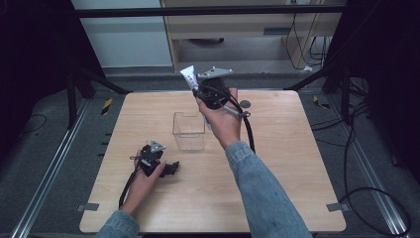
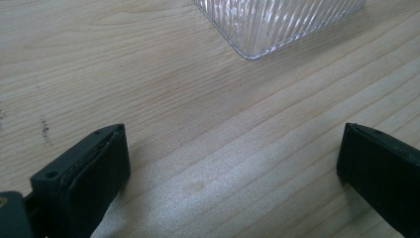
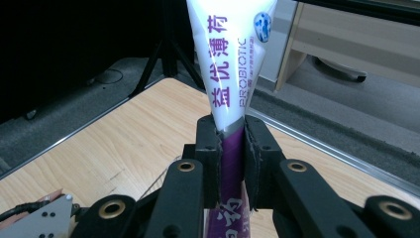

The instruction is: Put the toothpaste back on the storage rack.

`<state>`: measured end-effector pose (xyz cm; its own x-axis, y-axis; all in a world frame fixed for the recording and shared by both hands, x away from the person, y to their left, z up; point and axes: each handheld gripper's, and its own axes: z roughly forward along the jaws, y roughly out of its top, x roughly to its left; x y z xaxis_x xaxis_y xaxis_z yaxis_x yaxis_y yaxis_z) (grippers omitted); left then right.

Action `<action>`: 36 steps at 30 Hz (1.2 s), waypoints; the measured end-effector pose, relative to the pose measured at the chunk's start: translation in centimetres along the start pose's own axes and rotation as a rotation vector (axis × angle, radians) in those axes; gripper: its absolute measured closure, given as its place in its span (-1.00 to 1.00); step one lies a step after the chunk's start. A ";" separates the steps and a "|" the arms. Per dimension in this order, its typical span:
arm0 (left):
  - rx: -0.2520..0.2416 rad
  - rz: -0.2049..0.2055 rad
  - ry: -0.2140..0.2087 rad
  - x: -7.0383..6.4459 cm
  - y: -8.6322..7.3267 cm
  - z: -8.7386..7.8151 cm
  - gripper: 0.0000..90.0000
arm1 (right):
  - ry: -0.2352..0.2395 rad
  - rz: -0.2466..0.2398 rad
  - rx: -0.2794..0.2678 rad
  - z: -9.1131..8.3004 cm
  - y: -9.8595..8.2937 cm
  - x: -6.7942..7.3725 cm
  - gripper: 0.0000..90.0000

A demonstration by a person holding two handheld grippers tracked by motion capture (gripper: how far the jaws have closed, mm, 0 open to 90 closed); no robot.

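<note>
Left gripper rests on the wood-grain tabletop, left of and nearer than the clear ribbed plastic bin, fingers spread apart. Right gripper, raised beyond the bin, pinches a white-and-purple tube reading "PROBIOTIC", with Chinese characters.

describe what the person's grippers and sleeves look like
Both grippers are black. The left gripper and the right gripper each carry a grey three-cornered plate on top and trail a black cable. Brass-coloured rivets dot the right gripper's linkage. Both sleeves are blue denim.
</note>
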<state>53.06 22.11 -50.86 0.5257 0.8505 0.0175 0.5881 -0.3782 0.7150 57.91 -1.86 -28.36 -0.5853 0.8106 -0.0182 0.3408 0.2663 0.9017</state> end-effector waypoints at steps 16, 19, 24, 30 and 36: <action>0.003 0.004 0.000 0.0 0.0 0.0 -1.00 | 0.005 0.023 -0.037 3.0 0.4 0.8 0.75; 0.000 0.000 0.000 0.0 0.0 0.0 -1.00 | 0.003 0.033 -0.043 3.8 0.4 1.0 0.75; 0.000 0.001 0.000 0.0 0.0 0.0 -1.00 | 0.000 0.041 -0.054 4.8 0.2 1.2 0.75; 0.001 0.001 0.000 0.0 0.0 0.0 -1.00 | -0.009 0.048 -0.075 5.8 0.2 1.4 0.75; 0.001 0.000 0.000 0.0 0.0 0.0 -1.00 | -0.015 0.057 -0.067 6.7 -0.2 1.4 0.75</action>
<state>53.05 22.11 -50.86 0.5258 0.8505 0.0169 0.5889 -0.3782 0.7143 61.93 2.70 -31.45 -0.5547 0.8315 0.0282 0.3233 0.1841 0.9282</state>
